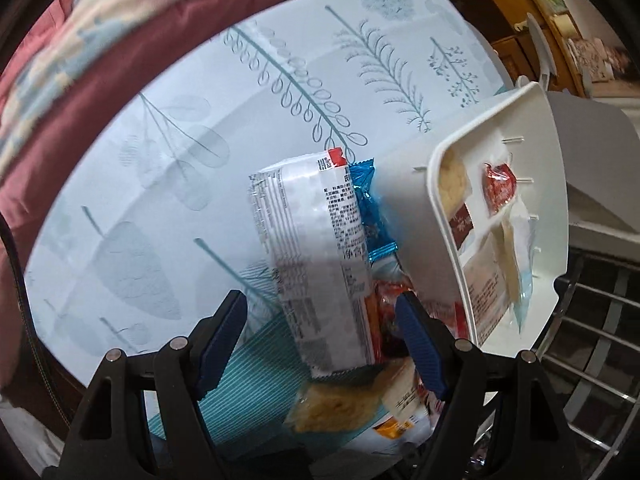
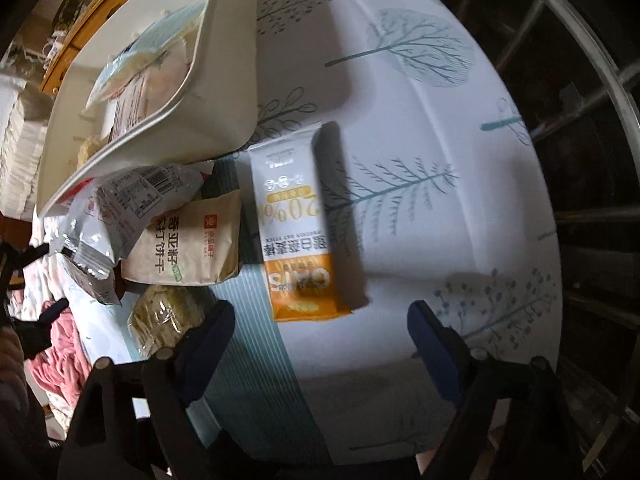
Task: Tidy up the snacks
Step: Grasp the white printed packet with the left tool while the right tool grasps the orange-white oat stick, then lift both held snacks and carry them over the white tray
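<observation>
- On the left side of the left wrist view, a maroon fabric edge (image 1: 120, 52) with a floral print curves along the far rim of the tablecloth (image 1: 160, 184), a smooth white sheet printed with teal leaves and ferns.
- Near the bottom of that view, the left gripper (image 1: 320, 328) has its blue ribbed pads spread apart, and a long white foil snack packet (image 1: 312, 260) with fine printed text stands between them, touching neither pad that I can tell.
- Just right of the packet lie a crinkly blue wrapper (image 1: 370, 216) and a red one, with a clear-wrapped crumbly cake (image 1: 336, 408) near the fingers.
- Further right, a white plastic bin (image 1: 496, 128), smooth-walled with rounded corners, leans tilted and holds several flat packets, among them a small red sachet (image 1: 498, 192).
- At the left of the right wrist view, the same bin (image 2: 216, 92) sits at the far side, with a silvery crumpled pouch (image 2: 120, 204), a beige paper-like cracker bag (image 2: 188, 248) and a clear-wrapped cake (image 2: 168, 316) heaped near it.
- Right of that heap, a flat rectangular oat bar packet (image 2: 300, 224), white with an orange end, lies on the cloth.
- At the near edge, the right gripper (image 2: 320, 332) is spread wide with nothing between its pads, the bar just beyond them.
- At far right, a metal wire rack (image 2: 592, 120) curves past the table edge.
</observation>
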Demonstrator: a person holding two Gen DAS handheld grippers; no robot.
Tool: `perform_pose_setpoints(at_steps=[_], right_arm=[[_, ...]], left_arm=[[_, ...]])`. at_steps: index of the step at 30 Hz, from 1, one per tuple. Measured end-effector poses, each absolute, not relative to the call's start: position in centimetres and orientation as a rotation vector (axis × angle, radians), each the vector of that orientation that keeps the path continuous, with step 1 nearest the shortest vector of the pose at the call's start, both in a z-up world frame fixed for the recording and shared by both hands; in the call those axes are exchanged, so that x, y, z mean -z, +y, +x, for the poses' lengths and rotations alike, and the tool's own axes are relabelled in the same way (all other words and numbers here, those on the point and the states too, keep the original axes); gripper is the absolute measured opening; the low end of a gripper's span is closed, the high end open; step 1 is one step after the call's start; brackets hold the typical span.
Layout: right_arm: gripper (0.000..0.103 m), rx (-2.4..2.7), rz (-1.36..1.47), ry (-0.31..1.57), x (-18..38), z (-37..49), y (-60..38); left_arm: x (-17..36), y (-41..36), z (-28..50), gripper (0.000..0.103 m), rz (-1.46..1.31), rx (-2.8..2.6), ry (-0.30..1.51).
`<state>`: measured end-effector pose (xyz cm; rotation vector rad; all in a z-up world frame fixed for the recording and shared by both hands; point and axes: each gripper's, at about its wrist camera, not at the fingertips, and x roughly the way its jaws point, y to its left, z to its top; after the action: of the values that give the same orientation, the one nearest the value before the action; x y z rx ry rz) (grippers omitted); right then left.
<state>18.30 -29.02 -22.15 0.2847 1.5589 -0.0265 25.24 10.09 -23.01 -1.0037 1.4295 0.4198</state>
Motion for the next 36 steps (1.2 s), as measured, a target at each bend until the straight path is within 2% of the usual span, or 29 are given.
perform_pose_setpoints(at_steps=[4,8,12,15,17,22,36], right_arm=[[0.075,0.026,0.212,1.548,22.8,18.7,-27.6],[0.071,0.026,0.153,1.531,23.2,19.2,-26.0],[0.062,0.035,0.104,1.530,23.7,19.8,-24.6],[0.054,0.036,0.084,1.534,24.0,20.3,-23.4],[0.042,0.034,0.079,1.537,24.2,20.5,-23.1],[0.042,0.035,0.082,1.542,24.3,20.8,-22.6],[0.041,0.029,0.187,1.492,21.0,19.9,-25.8]], left_arm=[[25.0,10.3,26.1,0.075,-1.030,-0.419,1.457],[26.5,10.4,26.8,0.075,-1.047,-0.410,1.472],[27.6,10.3,27.4,0.066,-1.057,-0.400,1.496],[28.2,10.3,27.5,0.061,-1.078,-0.403,1.507],[28.3,10.3,27.6,0.060,-1.084,-0.401,1.507],[28.4,10.4,27.3,0.053,-1.081,-0.394,1.510],[26.7,10.0,23.3,0.052,-1.119,-0.382,1.552]])
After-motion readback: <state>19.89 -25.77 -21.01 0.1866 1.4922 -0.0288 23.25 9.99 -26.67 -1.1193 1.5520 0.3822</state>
